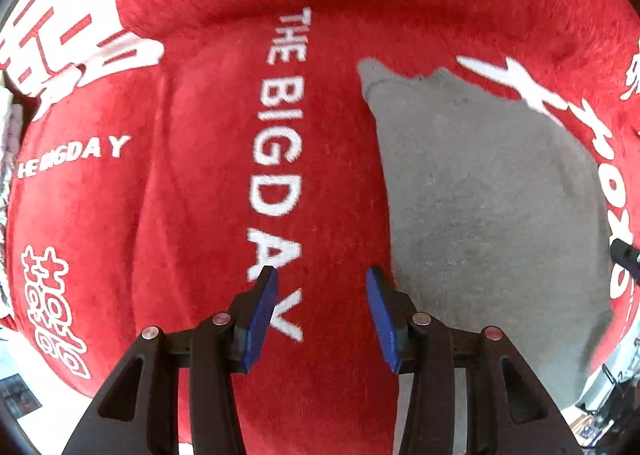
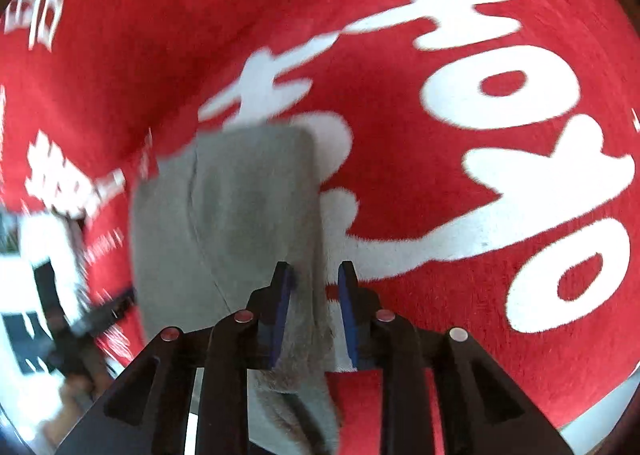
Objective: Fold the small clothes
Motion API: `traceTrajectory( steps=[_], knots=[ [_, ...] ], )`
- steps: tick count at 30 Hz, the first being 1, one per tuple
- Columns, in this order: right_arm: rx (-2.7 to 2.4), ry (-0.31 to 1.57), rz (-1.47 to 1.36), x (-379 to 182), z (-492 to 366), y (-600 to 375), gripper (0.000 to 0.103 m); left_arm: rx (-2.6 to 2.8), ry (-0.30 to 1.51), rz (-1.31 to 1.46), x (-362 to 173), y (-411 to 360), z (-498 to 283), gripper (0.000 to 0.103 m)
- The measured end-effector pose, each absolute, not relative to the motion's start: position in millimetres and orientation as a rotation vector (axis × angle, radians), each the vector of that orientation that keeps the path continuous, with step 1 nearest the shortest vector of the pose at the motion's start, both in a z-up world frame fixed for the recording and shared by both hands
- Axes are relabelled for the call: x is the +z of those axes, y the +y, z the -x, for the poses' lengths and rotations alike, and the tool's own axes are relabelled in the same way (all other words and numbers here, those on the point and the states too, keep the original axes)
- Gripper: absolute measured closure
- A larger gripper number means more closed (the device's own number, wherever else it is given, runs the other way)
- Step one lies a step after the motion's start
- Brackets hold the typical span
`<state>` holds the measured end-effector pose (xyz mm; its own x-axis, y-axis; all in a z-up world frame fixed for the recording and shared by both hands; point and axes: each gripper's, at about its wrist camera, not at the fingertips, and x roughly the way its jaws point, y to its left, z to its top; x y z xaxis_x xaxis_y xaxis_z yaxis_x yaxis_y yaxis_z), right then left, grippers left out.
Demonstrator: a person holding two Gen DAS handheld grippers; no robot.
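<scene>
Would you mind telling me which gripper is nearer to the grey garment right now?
Right. The right gripper straddles the grey garment's edge, fabric between its jaws. The left gripper hangs open over the red blanket, just beside the garment's edge.

I see grey knit garment (image 1: pixel 492 215) cut by lower edge in left wrist view. Red plush blanket with white lettering (image 1: pixel 192 195) runs past every edge. Right wrist view: left margin smeared, dark shapes (image 2: pixel 80 327) there unreadable to me; garment's near end hidden behind black gripper frame.

Bright, even light; fisheye-bowed, motion-blurred edges.
</scene>
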<state>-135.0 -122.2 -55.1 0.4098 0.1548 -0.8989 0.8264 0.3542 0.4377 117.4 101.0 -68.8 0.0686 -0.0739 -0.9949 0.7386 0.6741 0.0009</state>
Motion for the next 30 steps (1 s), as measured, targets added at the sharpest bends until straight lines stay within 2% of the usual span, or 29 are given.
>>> traceTrajectory(
  steps=[3,4,8,15,30],
  knots=[
    [-0.532,1.02,-1.149,-34.5,136.0,-127.0,0.08,-0.686,1.351,-0.599,-54.8,101.2,-115.5,0.056],
    [-0.509,1.03,-1.125,-27.7,132.4,-124.0,0.084,-0.697,1.352,-0.594,-50.3,99.7,-113.5,0.056],
    [-0.434,1.142,-0.972,-12.0,111.3,-96.2,0.085,-0.746,1.348,-0.579,-37.7,93.6,-98.9,0.056],
    [-0.448,1.299,-0.945,-61.0,107.3,-64.7,0.088,-0.751,1.357,-0.658,-59.5,90.1,-71.7,0.055],
    [-0.516,1.322,-0.979,-39.5,139.3,-55.4,0.084,-0.754,1.384,-0.627,-53.5,94.1,-74.0,0.055]
  ],
)
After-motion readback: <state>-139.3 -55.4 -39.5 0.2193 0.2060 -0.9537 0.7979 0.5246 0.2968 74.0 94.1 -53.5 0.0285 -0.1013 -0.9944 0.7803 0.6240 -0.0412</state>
